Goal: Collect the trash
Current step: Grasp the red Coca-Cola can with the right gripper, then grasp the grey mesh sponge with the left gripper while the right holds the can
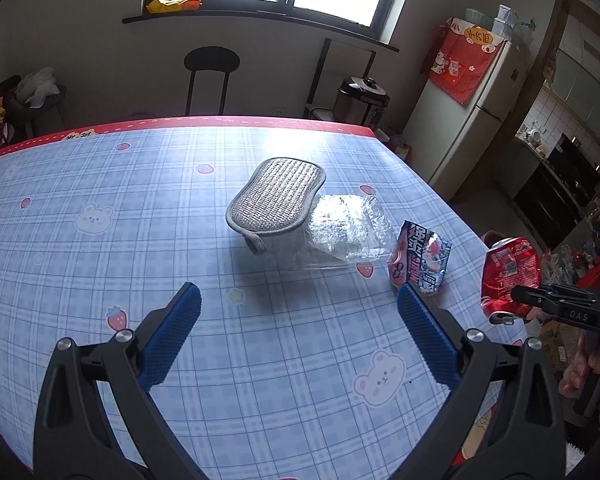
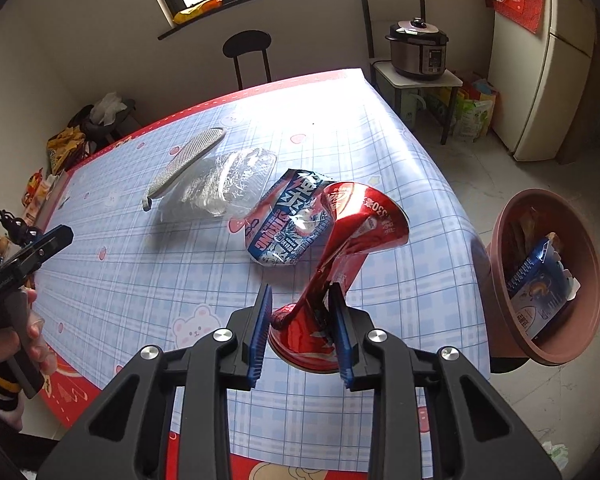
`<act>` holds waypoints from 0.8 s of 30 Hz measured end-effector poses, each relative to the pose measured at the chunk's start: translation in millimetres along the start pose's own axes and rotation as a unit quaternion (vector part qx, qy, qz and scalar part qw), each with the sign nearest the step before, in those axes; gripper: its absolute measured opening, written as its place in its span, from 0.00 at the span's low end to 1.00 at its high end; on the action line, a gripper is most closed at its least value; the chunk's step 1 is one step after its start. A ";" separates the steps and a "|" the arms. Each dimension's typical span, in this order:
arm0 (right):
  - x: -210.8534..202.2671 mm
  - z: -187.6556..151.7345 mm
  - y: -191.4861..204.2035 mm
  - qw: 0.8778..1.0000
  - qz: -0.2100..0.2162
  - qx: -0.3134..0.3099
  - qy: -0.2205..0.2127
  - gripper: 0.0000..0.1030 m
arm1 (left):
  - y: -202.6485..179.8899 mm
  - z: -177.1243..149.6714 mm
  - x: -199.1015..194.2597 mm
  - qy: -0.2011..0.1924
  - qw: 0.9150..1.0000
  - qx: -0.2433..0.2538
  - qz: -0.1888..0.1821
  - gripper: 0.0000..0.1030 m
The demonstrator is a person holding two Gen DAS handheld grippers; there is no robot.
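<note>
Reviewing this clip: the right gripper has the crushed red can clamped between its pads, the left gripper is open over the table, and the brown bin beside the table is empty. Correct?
Not quite. The brown bin is not empty: the right wrist view shows a blue packet inside it. The rest holds: the right gripper clamps the crushed red can, and the left gripper is open over the table.

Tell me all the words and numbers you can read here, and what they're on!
"DAS" on the black arm of the right tool.
"330" on the crushed red can; its small print is too blurred.
"SHINING" on the blue and white snack wrapper; the big characters above are unclear.
Red cloth on the fridge: characters unreadable.
</note>
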State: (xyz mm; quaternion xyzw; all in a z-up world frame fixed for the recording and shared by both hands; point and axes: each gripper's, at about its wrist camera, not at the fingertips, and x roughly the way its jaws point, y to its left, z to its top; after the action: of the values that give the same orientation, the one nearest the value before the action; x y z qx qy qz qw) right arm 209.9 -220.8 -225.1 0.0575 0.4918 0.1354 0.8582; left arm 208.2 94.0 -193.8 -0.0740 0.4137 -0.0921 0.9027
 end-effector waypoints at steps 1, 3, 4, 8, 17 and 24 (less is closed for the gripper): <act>-0.4 -0.6 -1.3 1.000 -0.001 0.001 0.000 0.28 | -0.6 4.4 5.5 0.001 1.000 0.004 0.000 0.94; -1.2 -0.5 -4.5 1.000 -0.002 0.006 -0.001 0.28 | -1.1 13.7 16.9 0.004 1.000 0.012 0.002 0.94; -1.0 -0.2 -6.2 1.000 -0.002 0.010 -0.002 0.28 | -1.9 18.4 22.7 0.005 1.000 0.018 0.003 0.94; 0.1 -0.4 -12.2 1.000 -0.002 0.018 0.000 0.28 | -15.9 26.8 46.7 0.015 0.998 0.061 -0.004 0.92; 5.1 -0.4 -21.6 1.000 -0.003 0.031 0.003 0.28 | -61.0 5.5 98.8 0.028 0.979 0.197 0.039 0.90; 7.9 0.3 -26.1 0.999 -0.005 0.036 0.006 0.28 | -95.2 -14.1 130.7 0.012 0.944 0.322 0.069 0.86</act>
State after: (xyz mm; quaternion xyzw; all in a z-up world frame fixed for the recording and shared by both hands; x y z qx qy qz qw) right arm 218.5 -243.4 -237.5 0.0852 0.5018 0.1134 0.8533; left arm 271.2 -29.1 -278.8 0.2508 0.3767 -0.1587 0.8775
